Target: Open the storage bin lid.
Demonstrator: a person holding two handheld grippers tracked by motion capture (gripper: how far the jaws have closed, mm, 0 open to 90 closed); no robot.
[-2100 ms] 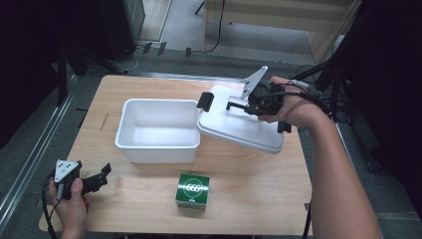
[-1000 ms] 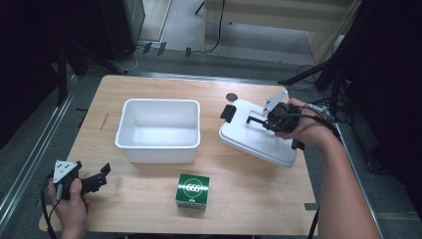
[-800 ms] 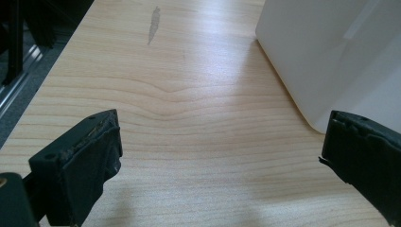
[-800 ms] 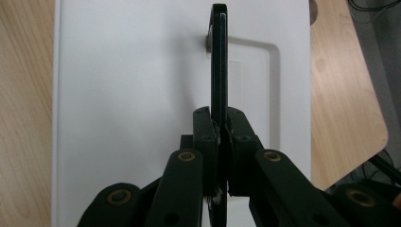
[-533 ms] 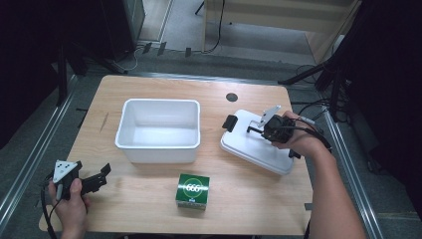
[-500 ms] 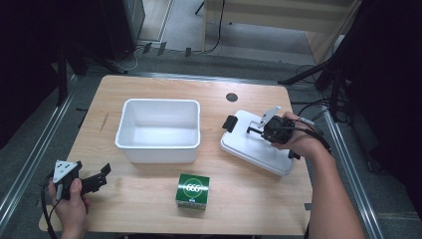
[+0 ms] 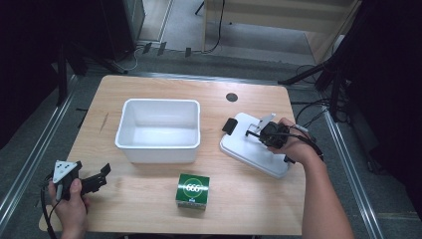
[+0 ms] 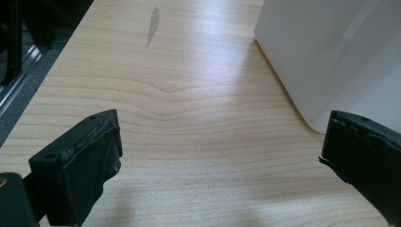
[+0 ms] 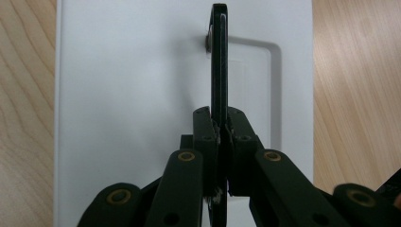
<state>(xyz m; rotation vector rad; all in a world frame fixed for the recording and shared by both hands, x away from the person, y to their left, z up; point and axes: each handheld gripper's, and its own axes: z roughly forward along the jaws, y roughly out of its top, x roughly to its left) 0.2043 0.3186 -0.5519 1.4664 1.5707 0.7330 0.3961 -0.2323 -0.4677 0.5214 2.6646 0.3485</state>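
My right gripper (image 7: pixel 255 133) is pinching the black handle (image 9: pixel 218 61) of the white lid (image 7: pixel 251 149), jaws pressed on it from both sides. The lid lies near the right edge of the desk (image 7: pixel 149 199), well apart from the white bin (image 7: pixel 158 130), so the bin stands open and its inside is free. I judge the green box (image 7: pixel 192 190), near the front edge, is meant to go in. My left gripper (image 7: pixel 94 180) waits at the front left corner, jaws spread and holding nothing, ready for the box.
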